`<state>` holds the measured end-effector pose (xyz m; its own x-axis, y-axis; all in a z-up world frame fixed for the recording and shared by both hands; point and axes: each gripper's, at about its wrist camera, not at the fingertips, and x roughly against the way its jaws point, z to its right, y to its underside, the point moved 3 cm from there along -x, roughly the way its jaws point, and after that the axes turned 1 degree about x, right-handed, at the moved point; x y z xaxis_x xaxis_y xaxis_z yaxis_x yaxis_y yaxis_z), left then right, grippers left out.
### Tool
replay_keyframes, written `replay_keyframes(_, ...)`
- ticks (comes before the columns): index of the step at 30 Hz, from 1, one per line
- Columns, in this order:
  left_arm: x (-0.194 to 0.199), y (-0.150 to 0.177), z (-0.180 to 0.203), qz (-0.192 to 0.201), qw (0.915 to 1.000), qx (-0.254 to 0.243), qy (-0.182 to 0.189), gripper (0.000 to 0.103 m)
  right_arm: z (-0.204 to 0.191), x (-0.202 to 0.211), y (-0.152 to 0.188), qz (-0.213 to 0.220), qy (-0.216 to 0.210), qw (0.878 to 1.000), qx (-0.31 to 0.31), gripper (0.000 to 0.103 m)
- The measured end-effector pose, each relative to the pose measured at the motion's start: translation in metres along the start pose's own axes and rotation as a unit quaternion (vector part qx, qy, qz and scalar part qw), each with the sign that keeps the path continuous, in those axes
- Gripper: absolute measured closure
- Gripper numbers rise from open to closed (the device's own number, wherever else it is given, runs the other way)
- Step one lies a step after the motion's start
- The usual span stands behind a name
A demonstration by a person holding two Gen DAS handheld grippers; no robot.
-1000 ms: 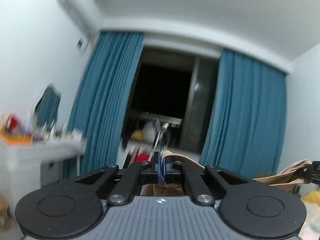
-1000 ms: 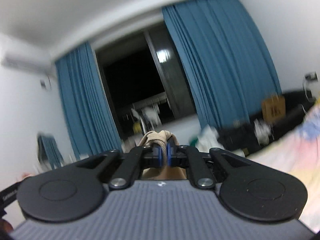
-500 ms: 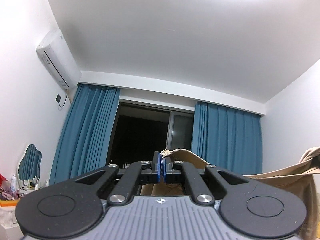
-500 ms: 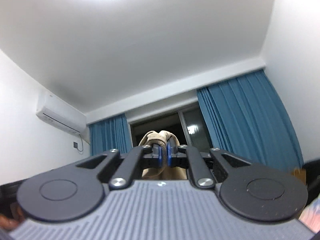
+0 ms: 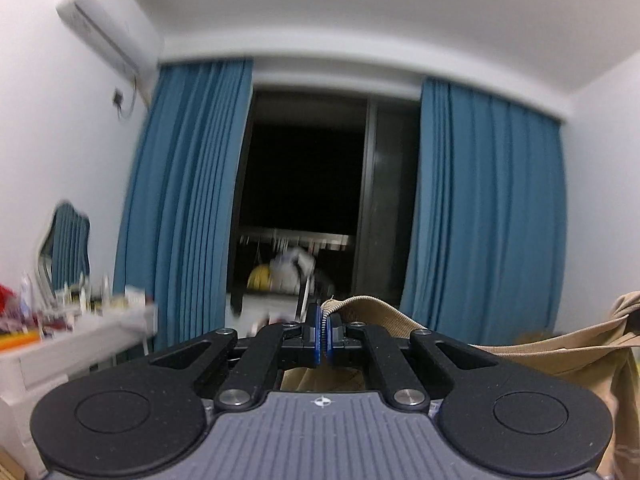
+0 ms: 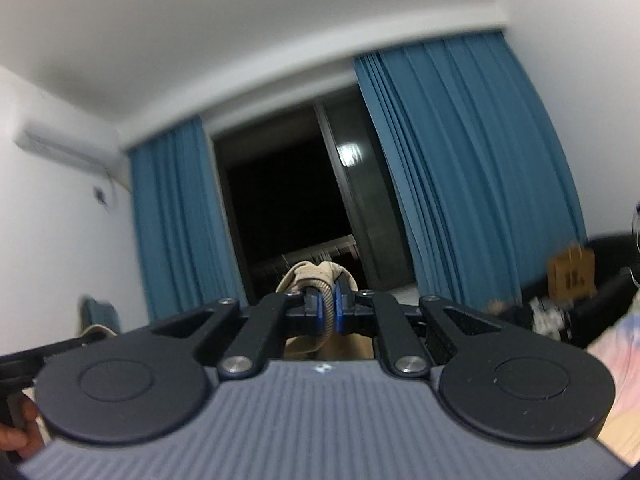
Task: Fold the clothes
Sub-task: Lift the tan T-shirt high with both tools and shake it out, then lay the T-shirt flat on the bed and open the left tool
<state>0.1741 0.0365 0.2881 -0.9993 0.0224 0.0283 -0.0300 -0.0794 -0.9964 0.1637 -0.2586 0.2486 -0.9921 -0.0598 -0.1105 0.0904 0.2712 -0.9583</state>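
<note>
Both grippers are held up at about level, pointing toward the window end of the room. The left gripper has its 2 blue pads pressed together on a ribbed hem of the tan garment. From that pinch the cloth arcs up over the fingertips and runs off to the right in a taut band, with more of it hanging below the gripper and bunching at the right edge of the left wrist view.

The right gripper likewise pinches the tan garment: a thick ribbed fold is squeezed between its pads, a rounded lump of fabric sits just above and beyond the fingertips, and more hangs below. At the lower left of the right wrist view, a person's fingers grip a dark handle, with a bit of tan cloth near it.

Beyond the grippers, blue curtains frame a dark window. A white table crowded with small blurred items stands at the left, a wavy-edged mirror leans on the wall above it, and an air conditioner hangs high on that wall. At the right, a cardboard box sits on dark furniture.
</note>
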Motion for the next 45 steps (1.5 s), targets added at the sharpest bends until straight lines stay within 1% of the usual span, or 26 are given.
replay_keyframes(3, -0.098, 0.063, 0.006, -0.034, 0.9993, -0.013, -0.011, 0.1, 0.022, -0.076, 0.068, -0.036, 0.02, 0.999, 0.009, 0.094)
replay_keyframes(7, -0.211, 0.166, 0.013, -0.093, 0.995, -0.028, -0.023, 0.1, 0.059, -0.172, 0.174, -0.087, 0.045, 0.995, 0.025, 0.094)
replay_keyframes(8, -0.225, 0.206, 0.018, -0.113, 0.9929, -0.027, -0.025, 0.1, 0.068, -0.193, 0.201, -0.105, 0.051, 0.993, 0.026, 0.094)
replay_keyframes(10, -0.267, 0.272, 0.02, -0.155, 0.9869, -0.028, -0.035, 0.1, 0.087, -0.24, 0.257, -0.154, 0.062, 0.986, 0.023, 0.094)
replay_keyframes(14, -0.331, 0.382, 0.003, -0.228, 0.9715, -0.025, -0.057, 0.1, 0.116, -0.298, 0.358, -0.247, 0.077, 0.966, 0.024, 0.094)
replay_keyframes(15, -0.35, 0.399, -0.005, -0.243, 0.9677, -0.029, -0.06, 0.099, 0.123, -0.307, 0.379, -0.271, 0.081, 0.959, 0.019, 0.094)
replay_keyframes(17, -0.377, 0.429, -0.016, -0.268, 0.9604, -0.042, -0.063, 0.099, 0.129, -0.317, 0.404, -0.301, 0.084, 0.95, 0.022, 0.094)
replay_keyframes(20, -0.393, 0.449, -0.028, -0.293, 0.952, -0.063, -0.061, 0.098, 0.129, -0.327, 0.422, -0.342, 0.08, 0.936, 0.019, 0.092)
replay_keyframes(21, -0.392, 0.455, -0.028, -0.297, 0.9503, -0.072, -0.057, 0.096, 0.129, -0.328, 0.423, -0.352, 0.075, 0.933, 0.012, 0.089)
replay_keyframes(22, -0.391, 0.459, -0.027, -0.301, 0.9487, -0.083, -0.048, 0.088, 0.128, -0.328, 0.42, -0.358, 0.064, 0.931, 0.004, 0.08)
replay_keyframes(23, -0.389, 0.457, -0.027, -0.309, 0.9461, -0.088, -0.044, 0.07, 0.126, -0.325, 0.415, -0.364, 0.051, 0.93, -0.008, 0.072)
replay_keyframes(24, -0.387, 0.456, -0.028, -0.316, 0.9433, -0.093, -0.041, 0.058, 0.125, -0.321, 0.409, -0.37, 0.038, 0.928, -0.021, 0.054)
replay_keyframes(25, -0.379, 0.448, -0.028, -0.315, 0.9436, -0.092, -0.044, 0.032, 0.123, -0.317, 0.404, -0.376, 0.025, 0.926, -0.034, 0.038)
replay_keyframes(26, -0.374, 0.438, -0.028, -0.309, 0.946, -0.087, -0.044, 0.015, 0.123, -0.314, 0.4, -0.38, 0.014, 0.924, -0.047, 0.03)
replay_keyframes(27, -0.361, 0.422, -0.026, -0.298, 0.9506, -0.08, -0.037, 0.012, 0.121, -0.307, 0.392, -0.38, 0.002, 0.923, -0.059, 0.02)
replay_keyframes(28, -0.349, 0.409, -0.027, -0.29, 0.9539, -0.072, -0.026, 0.009, 0.117, -0.299, 0.384, -0.378, -0.01, 0.923, -0.072, 0.018)
replay_keyframes(29, -0.336, 0.396, -0.028, -0.283, 0.9568, -0.065, -0.016, 0.004, 0.115, -0.292, 0.374, -0.376, -0.015, 0.923, -0.077, 0.018)
replay_keyframes(30, -0.323, 0.384, -0.029, -0.278, 0.9586, -0.058, -0.01, 0.003, 0.111, -0.283, 0.365, -0.372, -0.016, 0.925, -0.078, 0.018)
replay_keyframes(32, -0.298, 0.361, -0.032, -0.27, 0.9618, -0.046, 0.0, 0.002, 0.103, -0.261, 0.342, -0.363, -0.02, 0.928, -0.081, 0.018)
replay_keyframes(35, -0.242, 0.335, -0.042, -0.259, 0.9656, -0.009, 0.015, 0.001, 0.097, -0.218, 0.308, -0.34, -0.03, 0.935, -0.094, 0.018)
replay_keyframes(37, -0.2, 0.321, -0.047, -0.257, 0.9662, 0.011, 0.019, 0.001, 0.103, -0.185, 0.289, -0.322, -0.028, 0.94, -0.108, 0.019)
replay_keyframes(40, -0.134, 0.319, -0.057, -0.277, 0.9603, 0.03, 0.018, 0.002, 0.136, -0.14, 0.276, -0.303, -0.009, 0.94, -0.156, 0.02)
replay_keyframes(41, -0.113, 0.32, -0.059, -0.281, 0.9588, 0.035, 0.016, 0.002, 0.151, -0.127, 0.274, -0.297, 0.001, 0.939, -0.176, 0.024)
replay_keyframes(43, -0.063, 0.326, -0.062, -0.289, 0.9566, 0.035, 0.014, 0.002, 0.18, -0.101, 0.271, -0.283, 0.02, 0.934, -0.215, 0.045)
replay_keyframes(44, -0.04, 0.33, -0.063, -0.291, 0.9561, 0.034, 0.015, 0.003, 0.195, -0.09, 0.272, -0.279, 0.035, 0.931, -0.233, 0.051)
replay_keyframes(45, -0.019, 0.334, -0.064, -0.294, 0.9552, 0.033, 0.015, 0.003, 0.21, -0.081, 0.277, -0.276, 0.05, 0.927, -0.249, 0.064)
